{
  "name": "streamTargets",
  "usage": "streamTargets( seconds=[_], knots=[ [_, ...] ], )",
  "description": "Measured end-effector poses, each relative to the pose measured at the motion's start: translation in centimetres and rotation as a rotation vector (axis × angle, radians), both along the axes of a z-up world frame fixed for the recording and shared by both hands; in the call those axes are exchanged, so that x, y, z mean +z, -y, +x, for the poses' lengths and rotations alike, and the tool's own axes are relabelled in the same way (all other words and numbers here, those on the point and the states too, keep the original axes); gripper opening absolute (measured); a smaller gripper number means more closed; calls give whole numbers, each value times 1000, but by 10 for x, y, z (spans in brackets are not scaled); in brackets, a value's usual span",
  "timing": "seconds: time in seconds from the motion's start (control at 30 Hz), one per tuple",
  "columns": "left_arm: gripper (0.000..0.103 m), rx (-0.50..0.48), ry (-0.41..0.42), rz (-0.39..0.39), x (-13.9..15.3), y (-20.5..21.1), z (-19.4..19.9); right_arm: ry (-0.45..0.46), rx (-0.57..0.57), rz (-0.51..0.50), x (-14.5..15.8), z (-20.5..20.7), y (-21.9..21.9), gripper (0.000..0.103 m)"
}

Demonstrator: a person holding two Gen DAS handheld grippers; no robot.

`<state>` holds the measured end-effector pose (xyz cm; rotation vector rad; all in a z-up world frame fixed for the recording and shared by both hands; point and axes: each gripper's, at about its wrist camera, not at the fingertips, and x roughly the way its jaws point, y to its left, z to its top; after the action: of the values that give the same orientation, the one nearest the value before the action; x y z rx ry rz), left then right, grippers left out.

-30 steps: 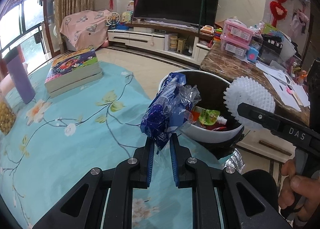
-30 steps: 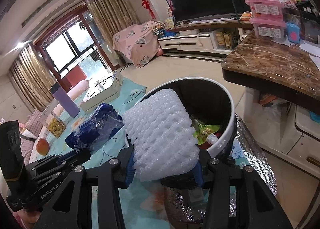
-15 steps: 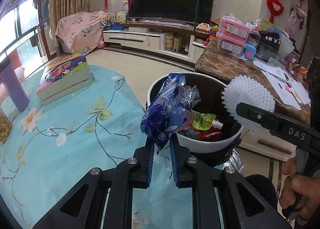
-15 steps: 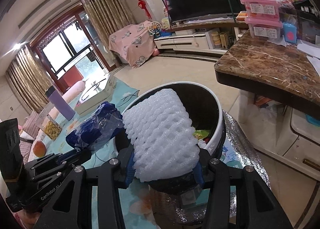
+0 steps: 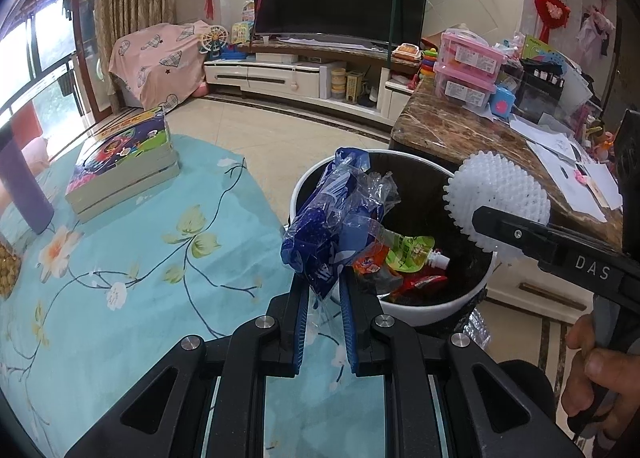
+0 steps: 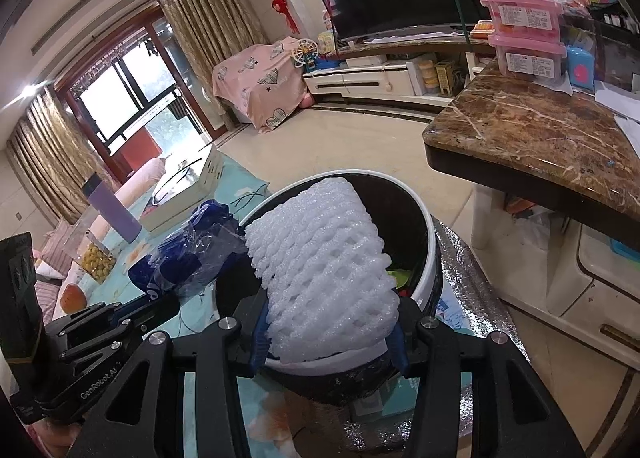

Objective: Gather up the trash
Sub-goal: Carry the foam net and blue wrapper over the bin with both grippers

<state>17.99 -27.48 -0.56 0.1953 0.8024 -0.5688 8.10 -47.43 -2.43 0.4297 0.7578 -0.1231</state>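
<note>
Crinkly glossy plastic wrapper (image 5: 332, 226), white foam net (image 6: 324, 274), polished marble counter (image 6: 540, 138), cloth tablecloth (image 5: 140, 258).

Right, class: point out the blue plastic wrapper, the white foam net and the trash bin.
blue plastic wrapper (image 5: 320, 242), left wrist view, crumpled middle
white foam net (image 6: 324, 278), right wrist view, mesh side
trash bin (image 5: 432, 310), left wrist view, white near rim

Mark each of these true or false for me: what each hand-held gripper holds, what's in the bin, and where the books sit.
1. The left hand-held gripper is shut on a blue wrapper. True.
2. The right hand-held gripper is empty. False: it is shut on a white foam net.
3. The bin is empty. False: a green pouch and red wrappers lie inside.
4. The books lie on the floral tablecloth. True.
5. The foam net lies at the bottom of the bin. False: it is held above the rim.
</note>
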Motion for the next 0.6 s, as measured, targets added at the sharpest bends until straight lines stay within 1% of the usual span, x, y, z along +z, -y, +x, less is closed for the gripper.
streamTargets(
  seconds=[0.6],
  knots=[
    [15, -9, 0, 26, 0, 20, 11, -38, 8, 2, -6, 20, 11, 49]
  ],
)
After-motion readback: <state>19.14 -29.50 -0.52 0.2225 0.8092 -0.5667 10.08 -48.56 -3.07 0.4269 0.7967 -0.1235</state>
